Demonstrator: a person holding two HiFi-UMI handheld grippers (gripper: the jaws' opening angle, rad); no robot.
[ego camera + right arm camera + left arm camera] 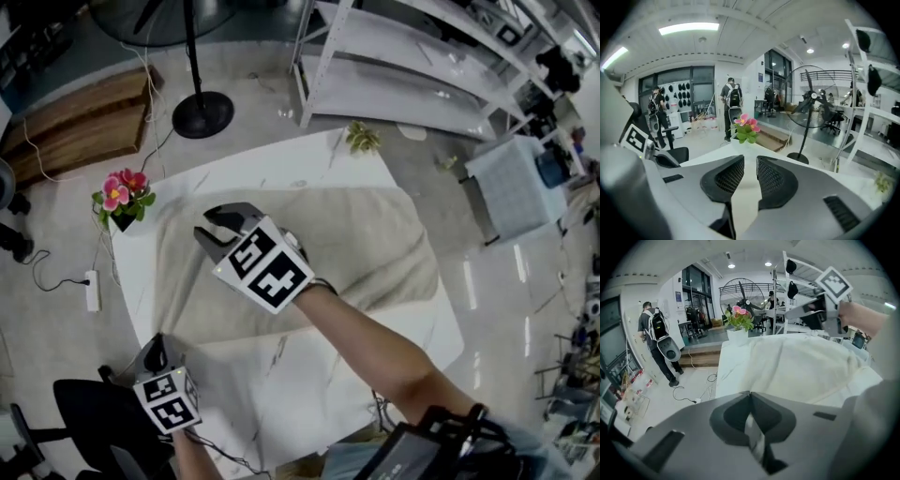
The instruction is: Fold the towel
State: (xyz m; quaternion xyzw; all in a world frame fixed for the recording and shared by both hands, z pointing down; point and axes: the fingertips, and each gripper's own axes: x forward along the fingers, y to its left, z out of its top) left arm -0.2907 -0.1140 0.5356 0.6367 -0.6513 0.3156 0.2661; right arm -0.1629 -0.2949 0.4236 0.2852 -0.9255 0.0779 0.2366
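Right gripper (214, 225) is up in the air over the towel (375, 248), tips aimed to the far left and tilted a bit down. Its fingers stand a narrow gap apart with nothing in them, only the pale surface below showing through the gap. Its cube (267, 267) faces up at me. My right forearm (375, 347) is bare and runs from the lower right of the head view diagonally over the near part of the table (309, 394) to that gripper, wrist about straight.

Left gripper (155, 354) sits low at the table's near-left corner, just beside the towel's near-left corner, pointing steeply down and across the table. Its fingers are pressed together, with no cloth that I can make out between them. Can't tell if the tips touch the towel. Only a bit of my left wrist shows, at the bottom of the head view.

The towel is beige and rumpled. It lies spread over the far half of the white table, its near edge slanting across the middle. The right gripper is clear of it. Flowers (122, 195) in a pot stand at the table's left edge, near the towel's left end
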